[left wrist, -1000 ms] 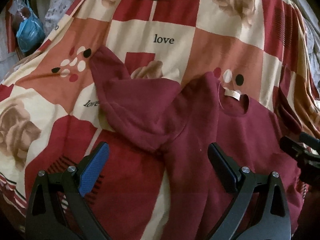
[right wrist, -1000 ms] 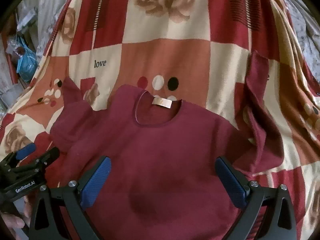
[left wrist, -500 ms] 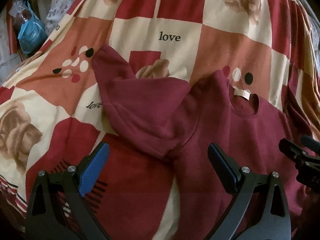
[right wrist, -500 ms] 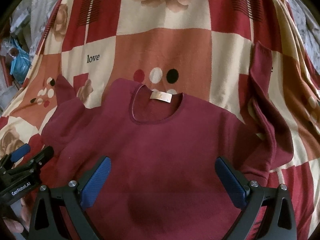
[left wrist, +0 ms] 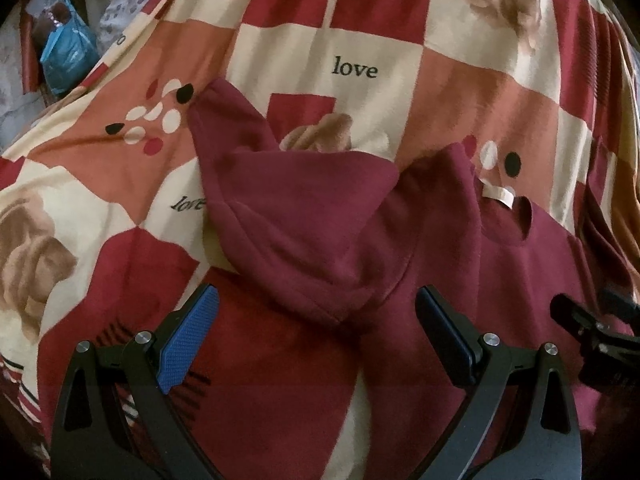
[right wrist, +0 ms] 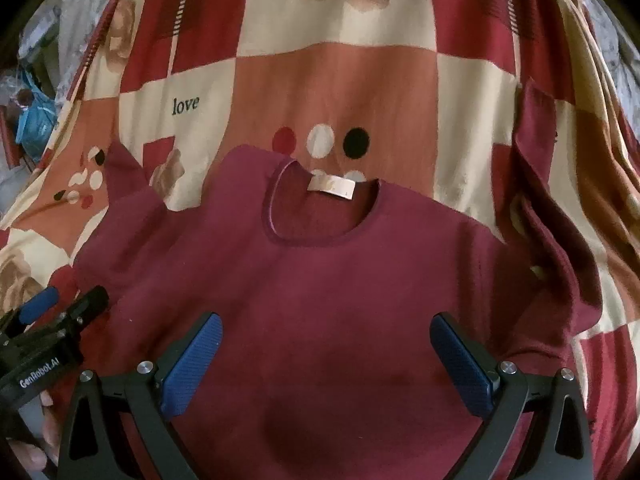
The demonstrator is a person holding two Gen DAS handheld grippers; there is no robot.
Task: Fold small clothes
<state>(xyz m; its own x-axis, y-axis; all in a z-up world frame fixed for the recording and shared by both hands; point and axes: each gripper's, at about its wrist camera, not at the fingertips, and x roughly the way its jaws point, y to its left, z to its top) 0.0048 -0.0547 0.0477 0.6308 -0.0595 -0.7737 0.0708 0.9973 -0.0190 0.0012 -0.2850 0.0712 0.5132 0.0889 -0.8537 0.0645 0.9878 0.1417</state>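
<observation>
In the left wrist view, the left gripper point(left wrist: 316, 336) is at the bottom of the frame with its jaws wide apart and nothing between them. A dark red sweater point(left wrist: 500, 264) lies flat on a checked blanket point(left wrist: 492, 92) in the middle and right of the frame. Its sleeve point(left wrist: 296, 208) is bent upward toward the upper left. A blue bag point(left wrist: 66, 56) sits in the upper left corner.

In the right wrist view, the right gripper point(right wrist: 326, 356) is at the bottom, also spread wide and holding nothing, above the sweater point(right wrist: 320, 280) body. The collar with a pale label point(right wrist: 331, 187) is at the center. The other sleeve point(right wrist: 540, 200) goes up along the right side. The left gripper point(right wrist: 60, 312) appears at the lower left edge
</observation>
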